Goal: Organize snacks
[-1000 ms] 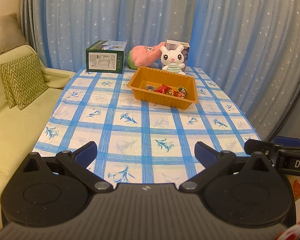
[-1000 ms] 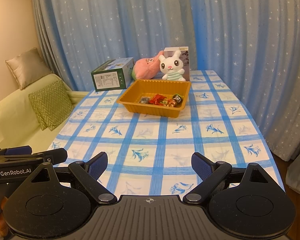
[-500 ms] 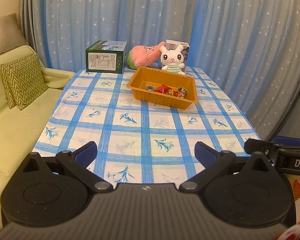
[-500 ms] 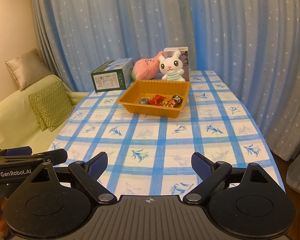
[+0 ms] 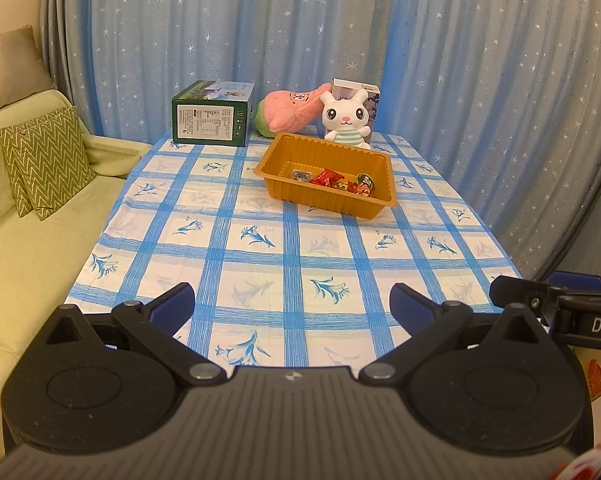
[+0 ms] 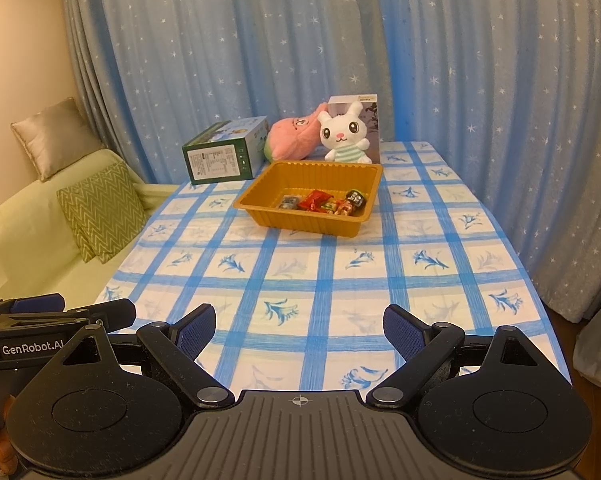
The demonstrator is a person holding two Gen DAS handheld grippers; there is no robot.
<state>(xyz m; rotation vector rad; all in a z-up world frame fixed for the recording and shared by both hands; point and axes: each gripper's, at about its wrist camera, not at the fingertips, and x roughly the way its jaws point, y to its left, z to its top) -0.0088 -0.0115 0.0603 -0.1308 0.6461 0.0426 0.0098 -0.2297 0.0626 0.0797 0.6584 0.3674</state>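
Note:
An orange tray (image 5: pixel 292 194) (image 6: pixel 260 210) sits at the far middle of the blue-checked table and holds several wrapped snacks (image 5: pixel 334 180) (image 6: pixel 324 202). My left gripper (image 5: pixel 292 310) is open and empty, low over the table's near edge, far from the tray. My right gripper (image 6: pixel 299 326) is also open and empty over the near edge. Each gripper shows at the edge of the other's view.
A green box (image 5: pixel 210 116) (image 6: pixel 224 156), a pink plush (image 5: pixel 292 110), a white rabbit plush (image 5: pixel 346 116) (image 6: pixel 344 134) and a white box behind it stand at the table's far end. A sofa with cushions (image 5: pixel 46 160) lies left. Blue curtains hang behind and right.

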